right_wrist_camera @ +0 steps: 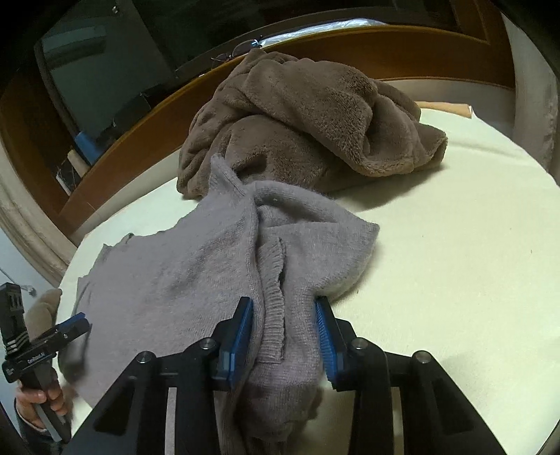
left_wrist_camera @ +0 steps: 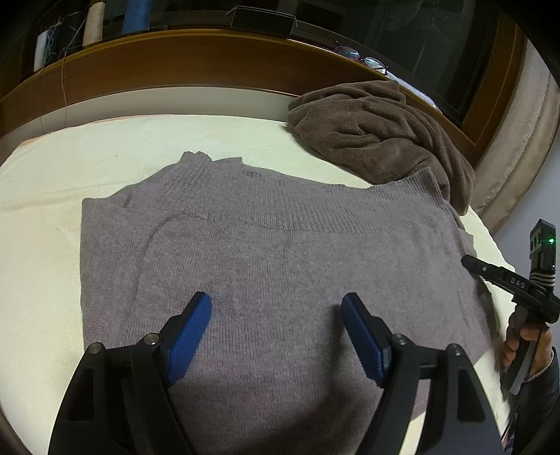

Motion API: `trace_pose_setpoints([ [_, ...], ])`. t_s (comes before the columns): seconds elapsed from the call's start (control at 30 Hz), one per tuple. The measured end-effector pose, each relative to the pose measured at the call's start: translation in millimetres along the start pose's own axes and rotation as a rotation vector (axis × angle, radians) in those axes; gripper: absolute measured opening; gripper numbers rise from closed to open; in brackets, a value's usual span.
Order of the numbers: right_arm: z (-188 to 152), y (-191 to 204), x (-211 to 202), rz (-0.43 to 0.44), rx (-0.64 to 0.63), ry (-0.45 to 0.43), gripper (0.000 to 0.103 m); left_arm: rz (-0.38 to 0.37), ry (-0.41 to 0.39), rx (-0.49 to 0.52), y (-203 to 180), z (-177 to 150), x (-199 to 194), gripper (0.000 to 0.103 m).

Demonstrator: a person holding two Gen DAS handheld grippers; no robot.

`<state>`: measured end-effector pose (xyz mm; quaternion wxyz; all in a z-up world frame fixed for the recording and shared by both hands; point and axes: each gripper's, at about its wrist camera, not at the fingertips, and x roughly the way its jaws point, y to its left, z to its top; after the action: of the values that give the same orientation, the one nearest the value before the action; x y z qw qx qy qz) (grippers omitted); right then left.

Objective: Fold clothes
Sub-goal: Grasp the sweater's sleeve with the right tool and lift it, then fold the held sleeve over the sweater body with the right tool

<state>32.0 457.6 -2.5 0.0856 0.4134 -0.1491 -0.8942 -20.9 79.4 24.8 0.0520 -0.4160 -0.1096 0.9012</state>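
A grey knit sweater (left_wrist_camera: 262, 245) lies spread on a cream bed cover (left_wrist_camera: 45, 252). My left gripper (left_wrist_camera: 276, 304) hovers open over its near part, blue pads wide apart, nothing between them. In the right wrist view the sweater's (right_wrist_camera: 168, 280) right side is bunched up, and my right gripper (right_wrist_camera: 284, 315) is shut on that ribbed bunch, both blue pads against the fabric. The left gripper (right_wrist_camera: 77, 323) shows at the sweater's far left edge, held by a hand. The right gripper's (left_wrist_camera: 470, 262) black finger touches the sweater's right edge in the left wrist view.
A crumpled brown fleece garment (left_wrist_camera: 378, 133) (right_wrist_camera: 308, 119) lies behind the sweater, touching it. A wooden ledge (left_wrist_camera: 175, 70) curves along the back, with glasses (left_wrist_camera: 360, 57) and thread spools (left_wrist_camera: 94, 21). Bare cream cover (right_wrist_camera: 455, 252) extends to the right.
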Motion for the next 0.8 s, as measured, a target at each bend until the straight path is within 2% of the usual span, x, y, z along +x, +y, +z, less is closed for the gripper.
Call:
trace_pose_setpoints([
  [0.23, -1, 8, 0, -0.056, -0.029, -0.006, 0.04, -0.014, 0.008, -0.021, 1, 1, -2, 0.08],
  [0.3, -1, 16, 1, -0.068, -0.048, -0.007, 0.031, -0.026, 0.015, -0.033, 2, 2, -3, 0.08],
  [0.33, -1, 19, 0, -0.071, -0.053, -0.01, 0.021, -0.036, 0.02, -0.044, 3, 3, -4, 0.08],
  [0.4, -2, 24, -2, -0.07, -0.058, -0.019, 0.019, -0.057, 0.025, -0.071, 7, 4, -8, 0.08],
  [0.63, 7, 57, -24, -0.014, -0.08, -0.1, 0.017, -0.045, -0.002, -0.085, 20, 8, -22, 0.08],
  [0.8, 17, 85, -30, 0.038, -0.096, -0.118, 0.017, -0.037, -0.008, -0.119, 38, 7, -29, 0.08],
])
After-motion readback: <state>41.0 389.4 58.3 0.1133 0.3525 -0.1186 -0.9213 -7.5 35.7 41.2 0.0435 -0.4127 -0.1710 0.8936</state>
